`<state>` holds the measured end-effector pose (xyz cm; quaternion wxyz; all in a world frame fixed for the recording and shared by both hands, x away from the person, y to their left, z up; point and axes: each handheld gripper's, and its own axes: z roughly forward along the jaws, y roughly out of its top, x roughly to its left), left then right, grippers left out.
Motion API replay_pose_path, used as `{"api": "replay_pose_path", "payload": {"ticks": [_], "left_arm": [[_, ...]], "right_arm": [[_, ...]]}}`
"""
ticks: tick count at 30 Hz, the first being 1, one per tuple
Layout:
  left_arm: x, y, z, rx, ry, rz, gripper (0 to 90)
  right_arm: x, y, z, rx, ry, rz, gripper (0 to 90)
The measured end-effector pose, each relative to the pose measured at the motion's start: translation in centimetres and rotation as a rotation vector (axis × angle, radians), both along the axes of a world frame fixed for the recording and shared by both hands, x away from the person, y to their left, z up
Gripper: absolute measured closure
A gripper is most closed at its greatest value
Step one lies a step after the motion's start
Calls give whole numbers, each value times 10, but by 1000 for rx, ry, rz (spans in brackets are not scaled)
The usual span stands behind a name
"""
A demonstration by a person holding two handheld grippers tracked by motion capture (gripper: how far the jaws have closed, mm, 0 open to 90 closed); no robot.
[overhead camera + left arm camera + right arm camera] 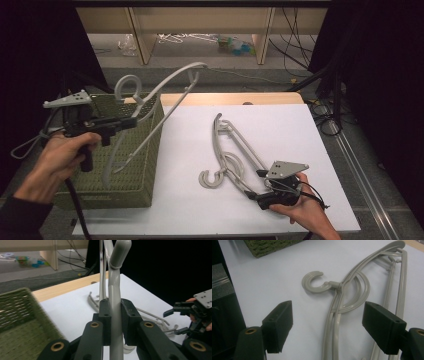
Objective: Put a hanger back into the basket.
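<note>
Grey plastic hanger [165,82] is up in the air over the green basket [135,165], w/ the left gripper [131,121] squeezing its arm tight. Two more hangers [235,155] lie flat on the white table [290,130]. The right gripper [328,327] sits low, jaws wide apart either side of them, not pinching.

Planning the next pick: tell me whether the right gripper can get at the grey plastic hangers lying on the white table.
Probably yes. The right gripper has its jaws open just short of the grey plastic hangers flat on the white table, with nothing between. The left gripper holds another hanger over the green woven basket, well aside.
</note>
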<state>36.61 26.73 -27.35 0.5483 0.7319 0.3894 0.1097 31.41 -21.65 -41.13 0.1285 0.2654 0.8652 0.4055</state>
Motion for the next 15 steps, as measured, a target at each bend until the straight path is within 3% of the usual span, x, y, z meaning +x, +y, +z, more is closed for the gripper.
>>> {"api": "replay_pose_path", "payload": {"ticks": [5,8,10,15], "left_arm": [[2,30,-8,-24,15,15,795],[3,40,-11,2,1,19,794],[3,54,-18,-30,3,31,795],[9,71,-27,-45,26,32,794]], "right_arm": [[0,0,-1,-3,9,-1,254],[0,0,-1,-3,9,1,254],[0,0,-1,-3,13,2,254],[1,1,-2,-6,11,9,254]]}}
